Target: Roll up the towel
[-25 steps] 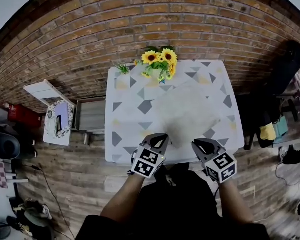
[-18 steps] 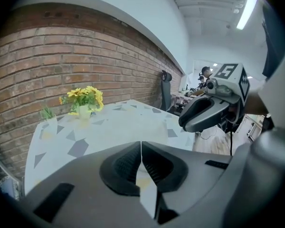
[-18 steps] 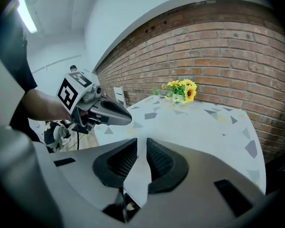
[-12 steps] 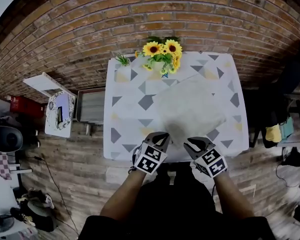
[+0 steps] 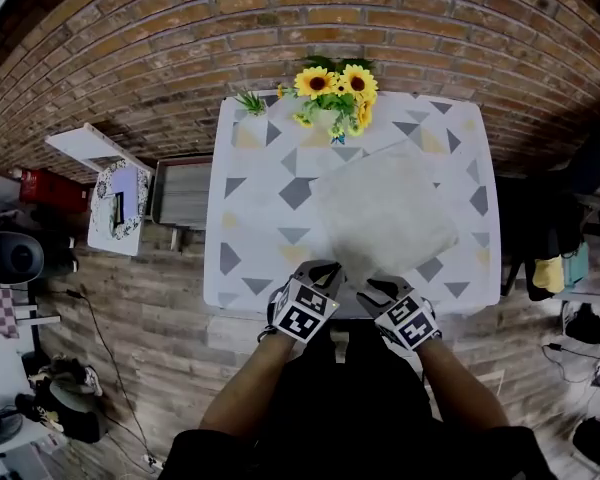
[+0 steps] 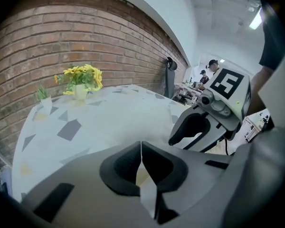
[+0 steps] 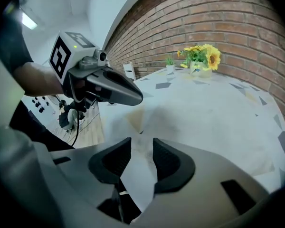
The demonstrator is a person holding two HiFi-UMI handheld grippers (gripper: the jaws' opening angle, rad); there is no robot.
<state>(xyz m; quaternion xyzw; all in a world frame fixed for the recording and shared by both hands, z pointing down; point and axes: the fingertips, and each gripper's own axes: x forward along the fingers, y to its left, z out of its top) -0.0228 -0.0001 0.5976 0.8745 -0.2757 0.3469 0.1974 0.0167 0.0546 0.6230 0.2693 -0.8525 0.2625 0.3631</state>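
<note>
**Desk:** Where is the towel [image 5: 385,213] lying?

**Photographer:** It is lying spread flat and unrolled, right of centre in the head view, on the worktop [image 5: 250,233] with its cloth of grey and yellow triangles. It is sitting cornerwise. One corner is pointing up the frame towards the sunflowers [image 5: 332,86], and the opposite corner is pointing down towards the worktop's near edge.

**Desk:** And the person's tools?

**Photographer:** Both are hovering side by side at that near edge, in the lower middle of the frame. The left tongs [image 5: 325,268] are sitting just left of the towel's near corner. Their dark pads are pressing together along a thin seam, with nothing caught in it. The right tongs [image 5: 378,286] are coming in at the corner itself. Their jaws have just been opening and are now standing apart. Pale cloth is showing through the gap and the pads are pressing on nothing. Whether that cloth is the towel or the worktop's cover, I cannot tell.

**Desk:** What is framing the shot?

**Photographer:** A small green sprig [image 5: 250,101] is standing left of the sunflowers at the worktop's far edge. A brick wall [image 5: 160,58] is curving across the top of the frame.
</note>
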